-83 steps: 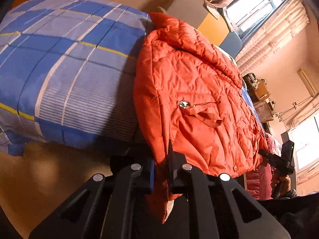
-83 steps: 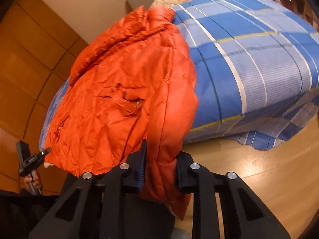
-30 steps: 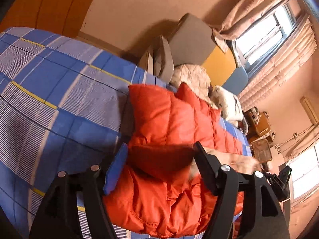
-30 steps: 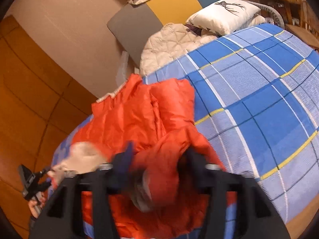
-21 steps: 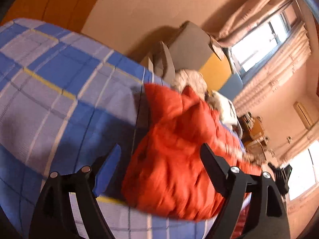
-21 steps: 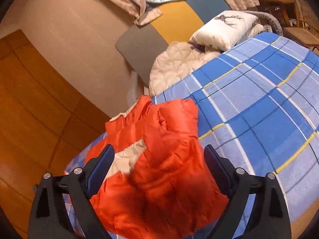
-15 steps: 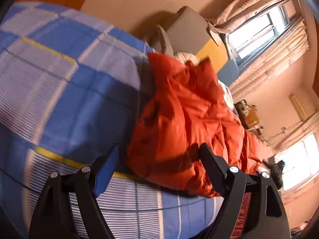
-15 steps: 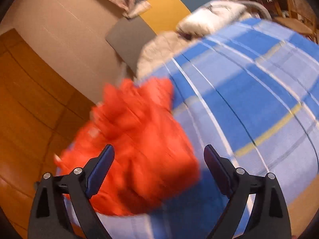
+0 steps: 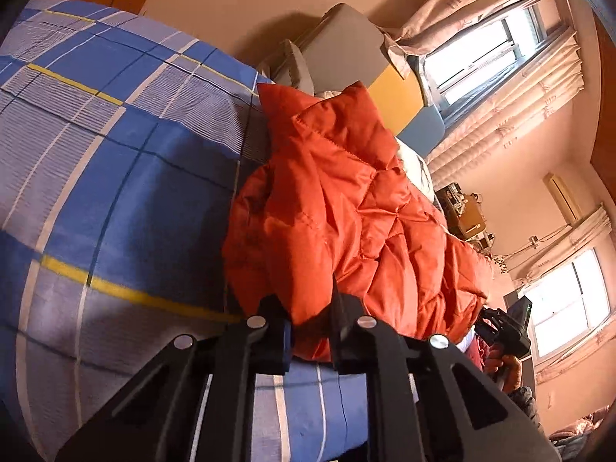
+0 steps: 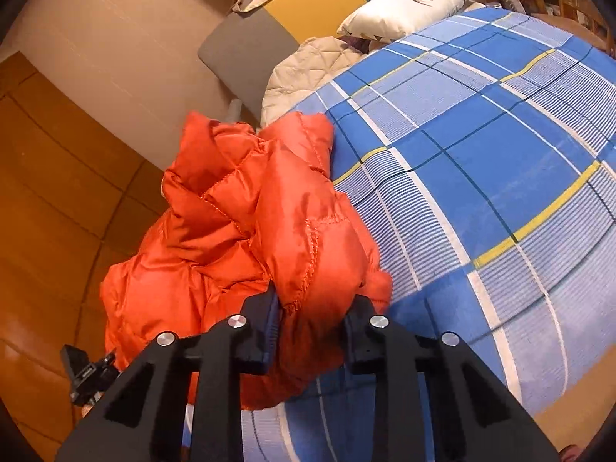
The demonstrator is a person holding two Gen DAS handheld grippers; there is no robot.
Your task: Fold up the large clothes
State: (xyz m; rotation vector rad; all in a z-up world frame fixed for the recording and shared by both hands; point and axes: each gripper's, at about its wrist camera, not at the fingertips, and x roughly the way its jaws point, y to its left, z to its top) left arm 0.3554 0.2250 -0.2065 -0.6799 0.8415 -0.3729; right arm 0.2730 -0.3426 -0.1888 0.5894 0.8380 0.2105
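Observation:
An orange quilted puffer jacket [image 9: 346, 208] lies bunched and folded over on a bed with a blue plaid cover [image 9: 115, 177]. My left gripper [image 9: 310, 317] is shut on the jacket's near edge, with orange fabric pinched between its fingers. In the right wrist view the same jacket [image 10: 246, 231] sits at the bed's near left part, and my right gripper [image 10: 312, 313] is shut on a thick fold of its near edge. The right gripper also shows far right in the left wrist view [image 9: 508, 327].
A grey, yellow and blue headboard [image 10: 269, 27], a beige quilt [image 10: 308, 65] and a white pillow [image 10: 408, 0] are at the bed's far end. Wooden wall panels [image 10: 57, 192] stand left of the bed. Windows with curtains [image 9: 492, 54] are on the far walls.
Both grippers let go of the jacket after laying it folded on the bed, hung open above it, then came down and closed on its near edge again.

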